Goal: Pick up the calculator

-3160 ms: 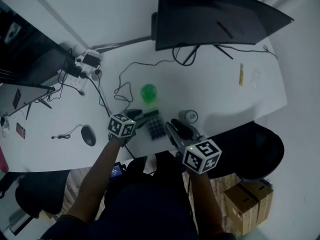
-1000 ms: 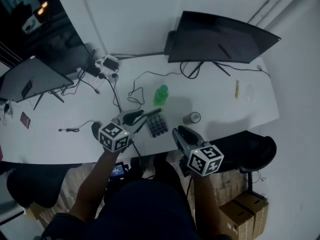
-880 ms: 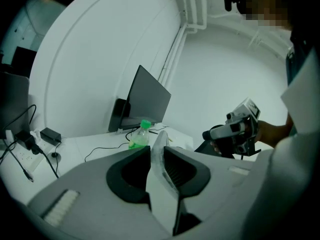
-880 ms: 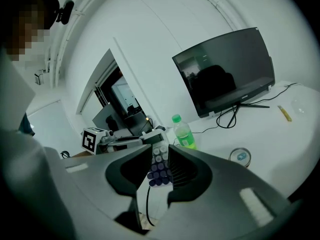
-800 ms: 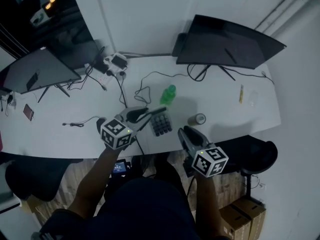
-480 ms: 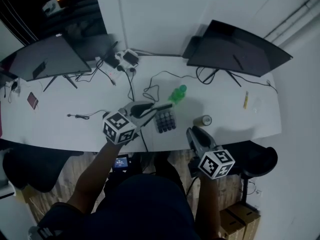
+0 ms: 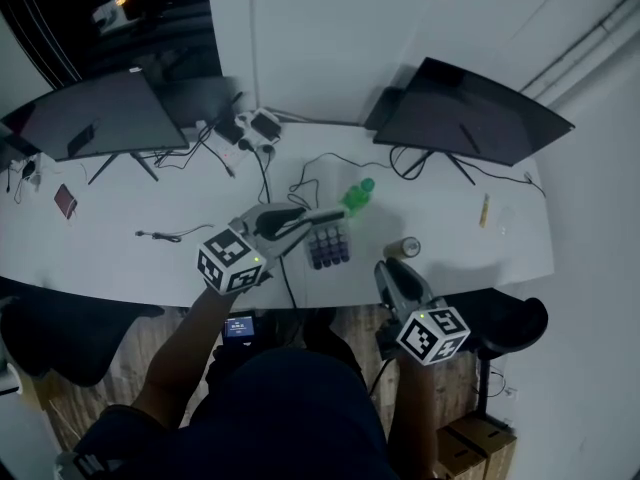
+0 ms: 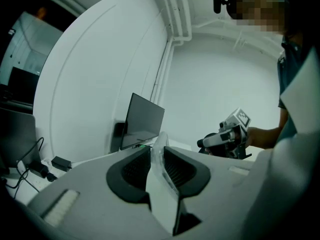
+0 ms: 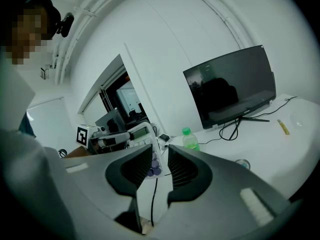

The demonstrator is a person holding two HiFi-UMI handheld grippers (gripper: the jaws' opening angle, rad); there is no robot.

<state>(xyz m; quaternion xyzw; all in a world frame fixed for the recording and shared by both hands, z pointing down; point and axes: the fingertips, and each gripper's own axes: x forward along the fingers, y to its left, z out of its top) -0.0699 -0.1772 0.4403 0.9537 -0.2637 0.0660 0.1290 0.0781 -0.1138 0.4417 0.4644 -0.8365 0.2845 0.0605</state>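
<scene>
While left gripper (image 7: pixel 318 218) clamps calculator (image 7: pixel 329 247), now raised off desk (image 7: pixel 455 230), right gripper (image 7: pixel 386 269) jaws slightly apart.

My left gripper (image 8: pixel 159 154) looks matt grey plastic, its pads (image 8: pixel 136 168) ribbed black rubber. The calculator (image 7: pixel 328 244) is smooth pale plastic with dark keys. Mid-frame, the bottle (image 7: pixel 353 197) is translucent green plastic on the smooth white table (image 7: pixel 120 258)

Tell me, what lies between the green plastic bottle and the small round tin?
Nothing. The head view shows only bare white desk between the green plastic bottle and the small round tin.
</scene>
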